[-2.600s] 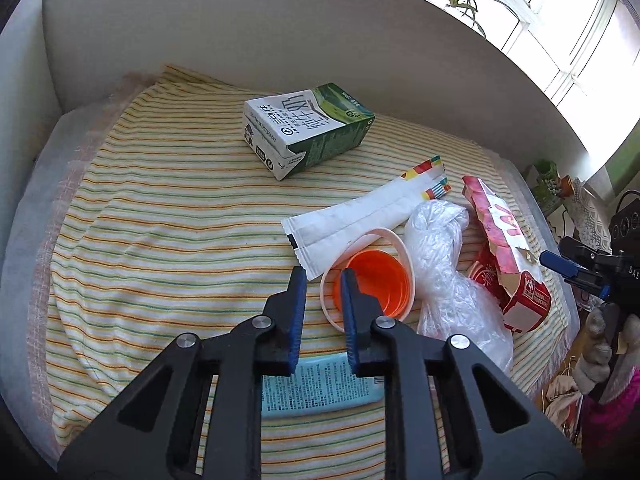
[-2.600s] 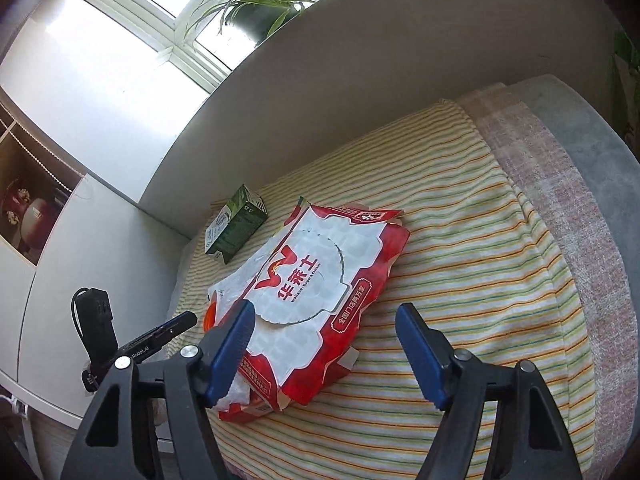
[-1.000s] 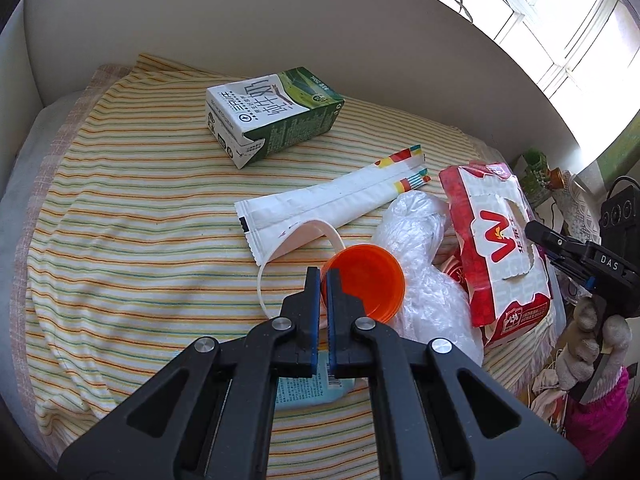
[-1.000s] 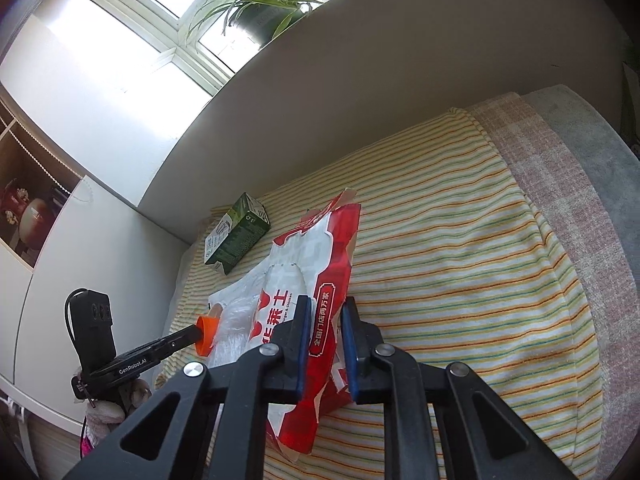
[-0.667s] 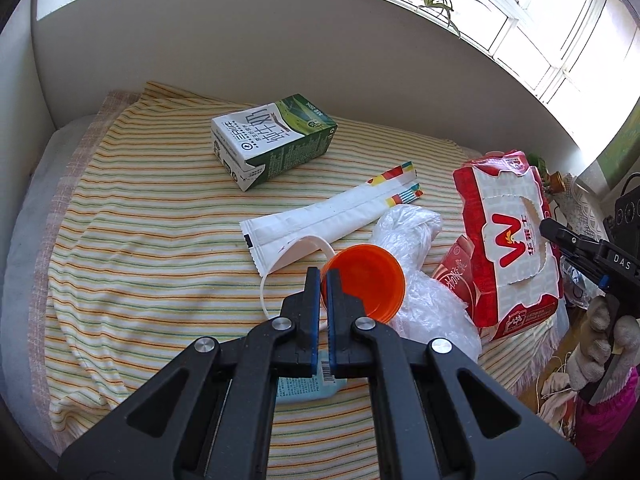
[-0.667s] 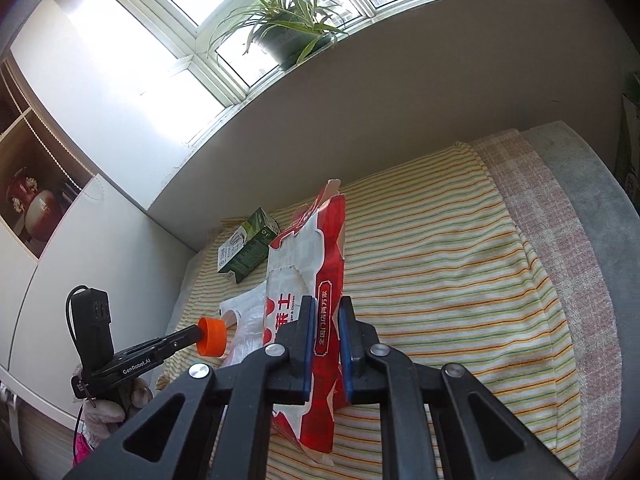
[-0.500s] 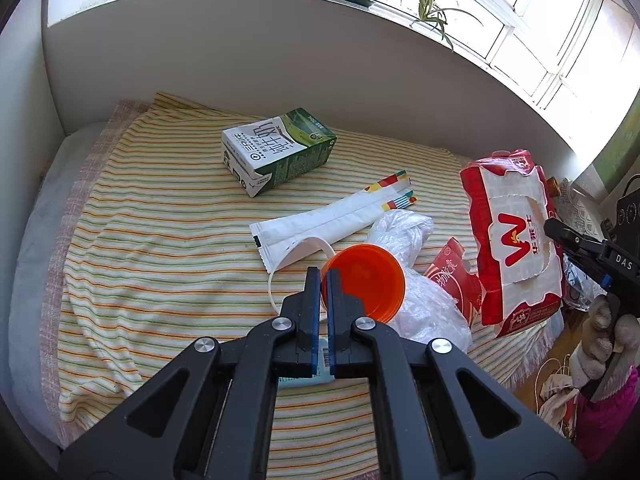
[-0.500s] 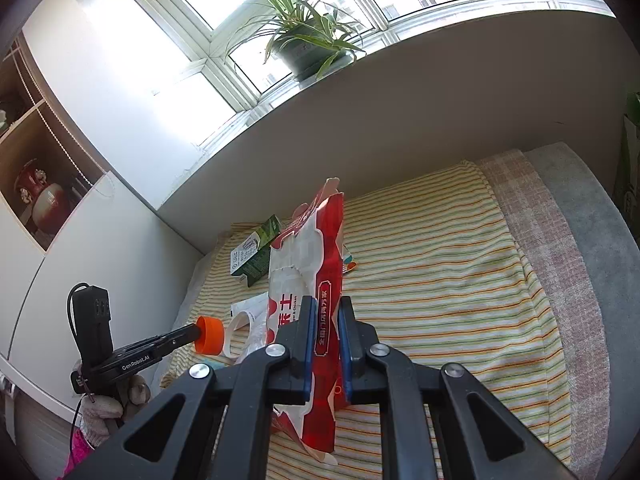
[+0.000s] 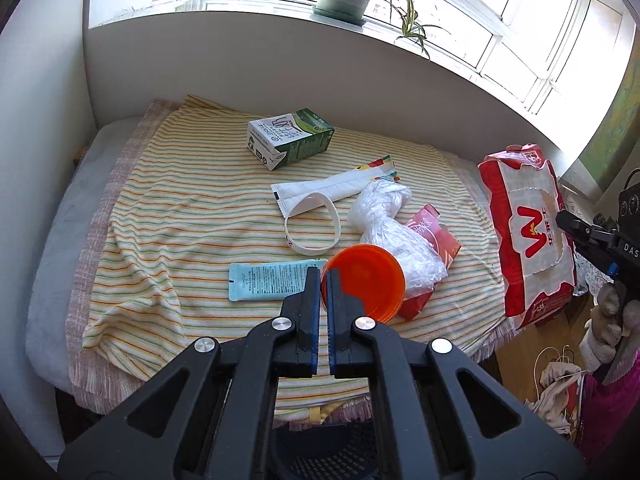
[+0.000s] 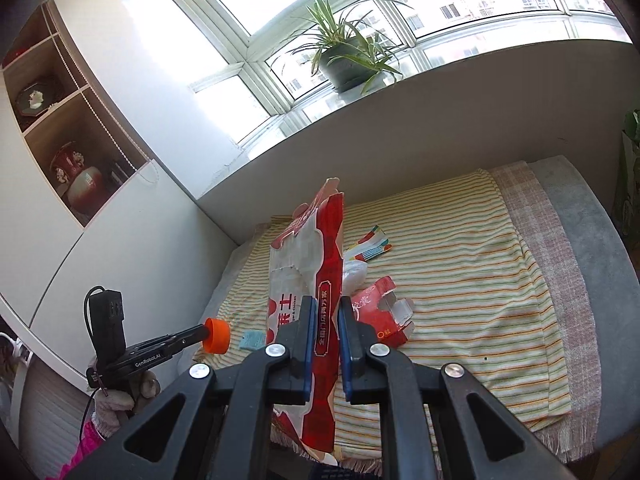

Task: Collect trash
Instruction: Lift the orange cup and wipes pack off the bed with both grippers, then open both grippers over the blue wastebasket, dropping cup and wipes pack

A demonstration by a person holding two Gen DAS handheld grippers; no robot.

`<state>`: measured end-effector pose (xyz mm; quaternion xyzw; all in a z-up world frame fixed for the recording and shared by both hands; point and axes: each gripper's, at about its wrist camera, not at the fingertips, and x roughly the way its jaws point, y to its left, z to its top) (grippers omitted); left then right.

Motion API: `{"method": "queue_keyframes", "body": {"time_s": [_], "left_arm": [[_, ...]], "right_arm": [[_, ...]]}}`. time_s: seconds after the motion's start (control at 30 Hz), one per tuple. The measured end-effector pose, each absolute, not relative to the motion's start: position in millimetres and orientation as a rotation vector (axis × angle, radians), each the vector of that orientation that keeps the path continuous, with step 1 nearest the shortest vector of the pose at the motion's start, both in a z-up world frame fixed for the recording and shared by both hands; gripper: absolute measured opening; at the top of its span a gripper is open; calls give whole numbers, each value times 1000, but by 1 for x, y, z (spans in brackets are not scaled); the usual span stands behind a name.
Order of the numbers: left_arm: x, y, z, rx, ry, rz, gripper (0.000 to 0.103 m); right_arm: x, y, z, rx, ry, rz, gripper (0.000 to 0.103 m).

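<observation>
Both picks are now lifted off the striped cloth [image 9: 168, 216]: my left gripper [image 9: 323, 280] clamps the orange cap [image 9: 370, 280], right gripper [image 10: 323, 322] clamps the red-white wrapper [image 10: 310, 272]. Bin drop looks next.

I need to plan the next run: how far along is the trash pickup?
Nothing visibly binned yet. In hand: left gripper pinches the orange cup; right gripper clamps the red-and-white bag. Left on the cloth: milk carton, white wrapper, plastic bag.
</observation>
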<state>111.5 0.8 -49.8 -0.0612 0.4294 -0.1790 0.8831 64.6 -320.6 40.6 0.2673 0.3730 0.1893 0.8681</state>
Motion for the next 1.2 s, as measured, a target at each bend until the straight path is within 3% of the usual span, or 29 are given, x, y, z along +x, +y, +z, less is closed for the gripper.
{"method": "queue_keyframes", "body": {"time_s": [0.53,1.2], "left_arm": [[10,-2,-91,-129,929,-395,0],[-29,-34,-222,-99,1140,-381,0]], "right_arm": [[-46,-287,14,490,862,462,9],[-103,-231,-91,385,1089,459,9]]}}
